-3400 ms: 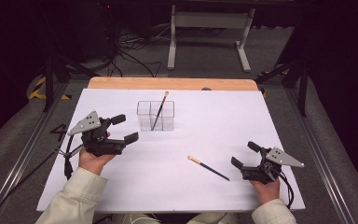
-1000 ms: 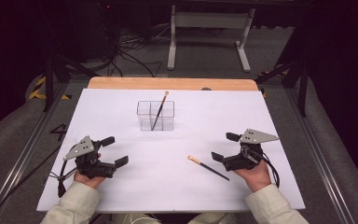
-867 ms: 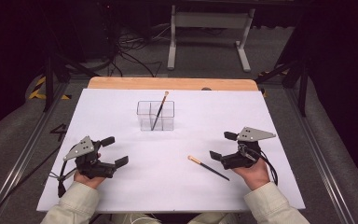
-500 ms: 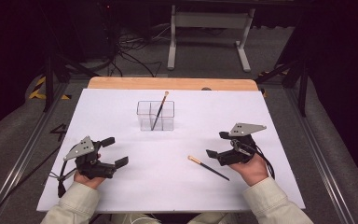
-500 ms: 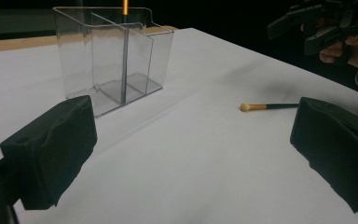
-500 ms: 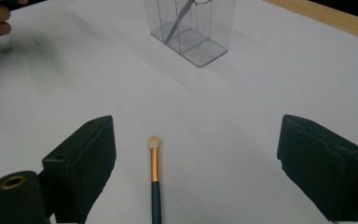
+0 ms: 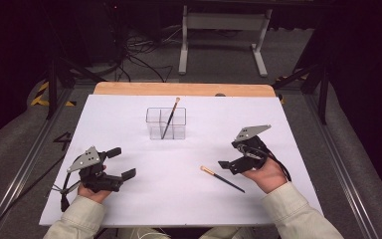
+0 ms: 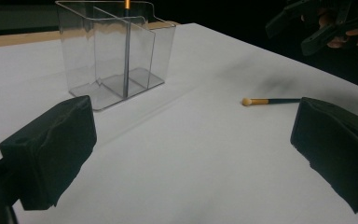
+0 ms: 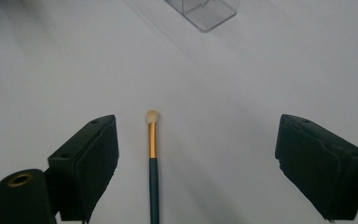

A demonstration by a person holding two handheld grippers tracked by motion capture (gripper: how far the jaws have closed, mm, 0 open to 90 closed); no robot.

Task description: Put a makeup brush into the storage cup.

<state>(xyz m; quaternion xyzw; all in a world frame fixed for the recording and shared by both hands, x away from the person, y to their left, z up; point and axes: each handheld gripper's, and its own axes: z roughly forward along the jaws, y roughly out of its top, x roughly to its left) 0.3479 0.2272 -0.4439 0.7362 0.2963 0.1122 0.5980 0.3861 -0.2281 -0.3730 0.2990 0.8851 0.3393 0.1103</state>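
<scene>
bright table, dark room around it

light falls from above onto my white table (image 7: 144, 199), which comes out evenly lit while the floor and the far background sink into near black. in my left gripper view a soft grey shadow smears beside the brush (image 8: 270, 101), and the clear box (image 8: 114, 51) catches faint glare. my own tongs look soft and blurred up close.
</scene>
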